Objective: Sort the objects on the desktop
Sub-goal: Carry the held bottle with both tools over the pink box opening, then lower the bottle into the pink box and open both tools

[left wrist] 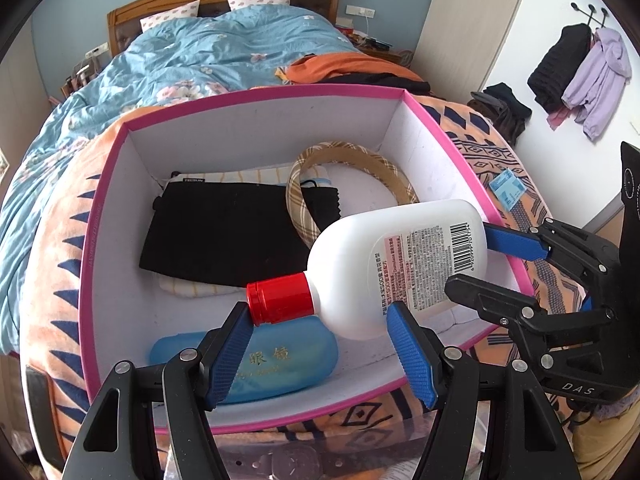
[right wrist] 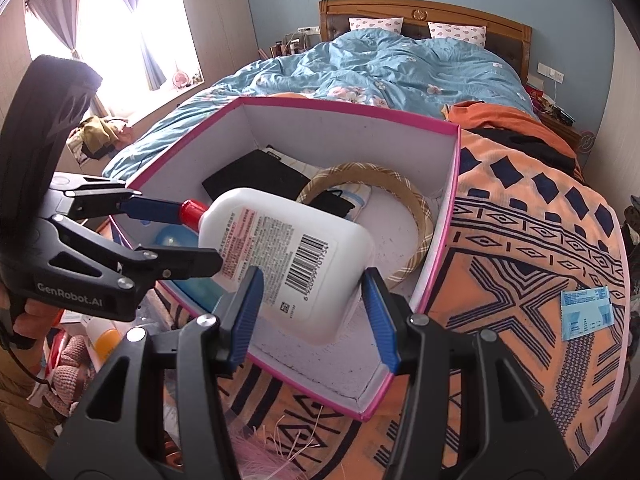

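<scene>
The right gripper reads "DAS" on its body in the left wrist view, the left gripper "GenRobot.AI" in the right wrist view. The white bottle shows a barcode and dense small print too fine to read; the black pouch carries a small "TECSUN" tag, and the blue glasses case bears gold Chinese characters. The bottle hangs over the pink-rimmed box, long axis tilted, red cap toward the near-left corner of the box and lower than the base. The right fingers clamp the bottle's base end; the left fingers stand wide beside the cap and shoulder, contact unclear. A plaid headband lies in the box, partly hidden behind the bottle. A blue packet lies on the patterned blanket right of the box.
</scene>
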Tool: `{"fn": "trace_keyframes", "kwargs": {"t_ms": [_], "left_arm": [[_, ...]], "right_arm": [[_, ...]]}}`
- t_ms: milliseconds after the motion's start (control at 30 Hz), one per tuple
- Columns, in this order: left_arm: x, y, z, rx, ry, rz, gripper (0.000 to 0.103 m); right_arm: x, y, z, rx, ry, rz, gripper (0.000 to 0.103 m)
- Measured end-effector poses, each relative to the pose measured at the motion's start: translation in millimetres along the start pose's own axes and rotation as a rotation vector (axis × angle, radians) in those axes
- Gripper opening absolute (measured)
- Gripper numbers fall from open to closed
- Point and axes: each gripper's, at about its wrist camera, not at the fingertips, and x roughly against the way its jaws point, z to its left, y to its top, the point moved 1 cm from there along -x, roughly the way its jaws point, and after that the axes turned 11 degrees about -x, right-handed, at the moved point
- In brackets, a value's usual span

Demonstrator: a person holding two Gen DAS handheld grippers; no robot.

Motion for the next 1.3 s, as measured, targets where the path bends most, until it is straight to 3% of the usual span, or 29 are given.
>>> {"fn": "trace_keyframes", "kwargs": {"t_ms": [833, 1300], "left_arm": [[-20.0, -0.4, 0.8, -0.026, -0.021, 0.062, 0.07], [-15.6, 2.6, 8.7, -0.02, -0.026, 0.046, 0.069]], "right_arm": [[-14.7, -0.4, 4.3, 0.077, -0.083, 0.128, 0.054], [8.2, -0.4, -2.9, 0.008, -0.015, 0.038, 0.054]]}}
